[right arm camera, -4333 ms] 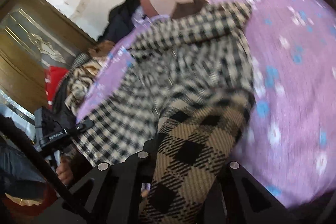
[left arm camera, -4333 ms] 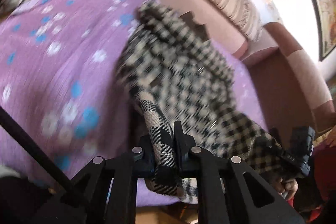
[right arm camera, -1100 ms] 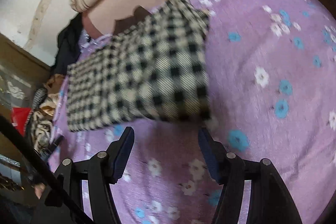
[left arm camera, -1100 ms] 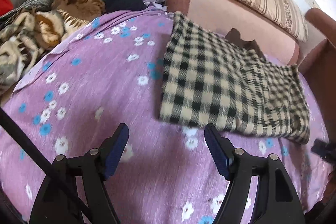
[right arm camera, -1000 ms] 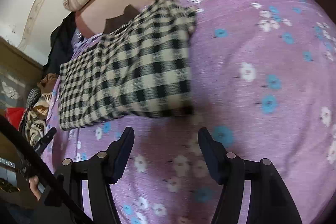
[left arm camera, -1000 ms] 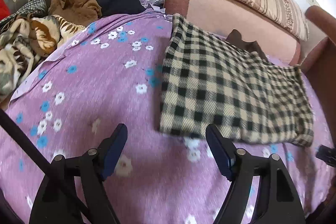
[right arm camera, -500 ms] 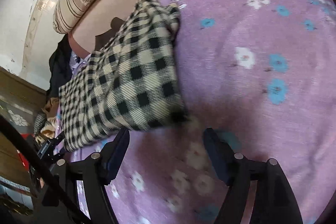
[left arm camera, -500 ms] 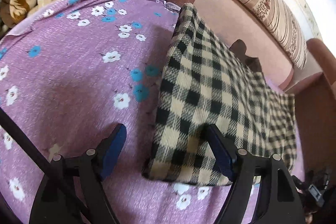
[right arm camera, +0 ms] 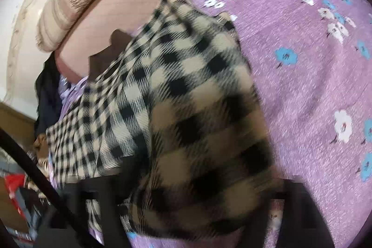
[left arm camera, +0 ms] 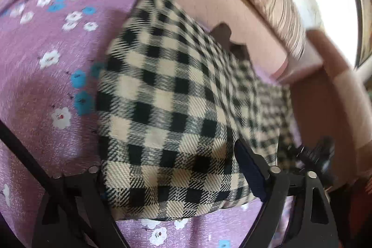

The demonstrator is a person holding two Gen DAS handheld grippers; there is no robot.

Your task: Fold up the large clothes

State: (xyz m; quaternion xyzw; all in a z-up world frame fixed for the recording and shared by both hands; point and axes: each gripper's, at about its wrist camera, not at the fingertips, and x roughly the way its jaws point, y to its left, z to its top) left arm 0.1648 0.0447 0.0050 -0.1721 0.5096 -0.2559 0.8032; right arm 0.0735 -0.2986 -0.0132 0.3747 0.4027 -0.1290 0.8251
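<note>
A second ago both grippers sat back from the checked cloth (left arm camera: 162,108). Now my left gripper (left arm camera: 172,169) is wide open around its near corner at the bottom of the frame. My right gripper (right arm camera: 197,196) is blurry, so I cannot tell its grip. I think another fold comes next. I see no boxes or baskets.
</note>
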